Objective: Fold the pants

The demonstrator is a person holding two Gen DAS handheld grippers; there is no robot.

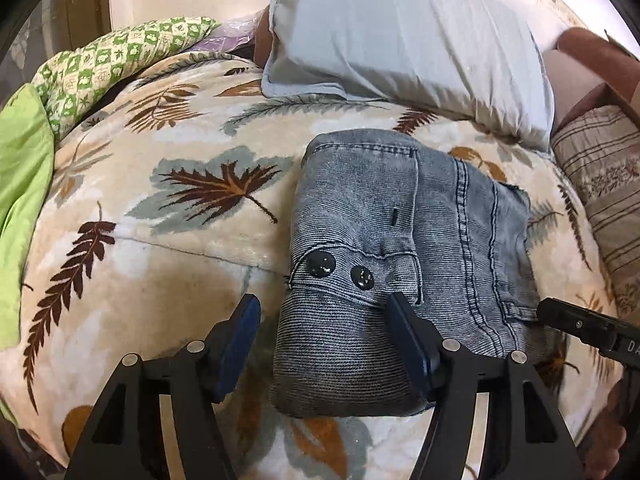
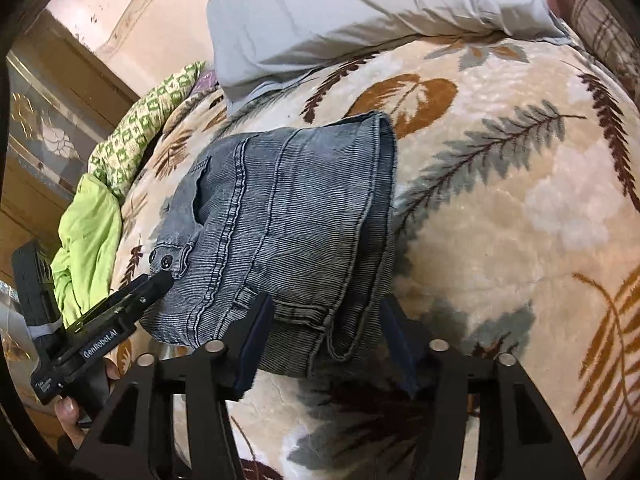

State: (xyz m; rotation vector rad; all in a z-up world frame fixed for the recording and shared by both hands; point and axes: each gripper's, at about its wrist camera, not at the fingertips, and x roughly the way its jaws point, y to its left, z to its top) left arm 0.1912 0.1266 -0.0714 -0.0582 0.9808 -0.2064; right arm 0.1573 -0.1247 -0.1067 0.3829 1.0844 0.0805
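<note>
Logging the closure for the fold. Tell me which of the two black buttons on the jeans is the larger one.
The left button, nearer the folded edge of the jeans; the button to its right is smaller.

Pillow [image 2: 360,12] cropped above; striped cushion [image 1: 608,200] cropped.

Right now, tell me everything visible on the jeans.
The jeans are light blue-grey washed denim with fine ribbing, folded into a compact, thick bundle lying flat on the leaf-print blanket. Two dark round buttons sit on a flap; double-stitched seams, a belt loop and a pocket opening show. Both the left gripper and the right gripper are open, straddling the near edge; whether they touch the denim is unclear.
</note>
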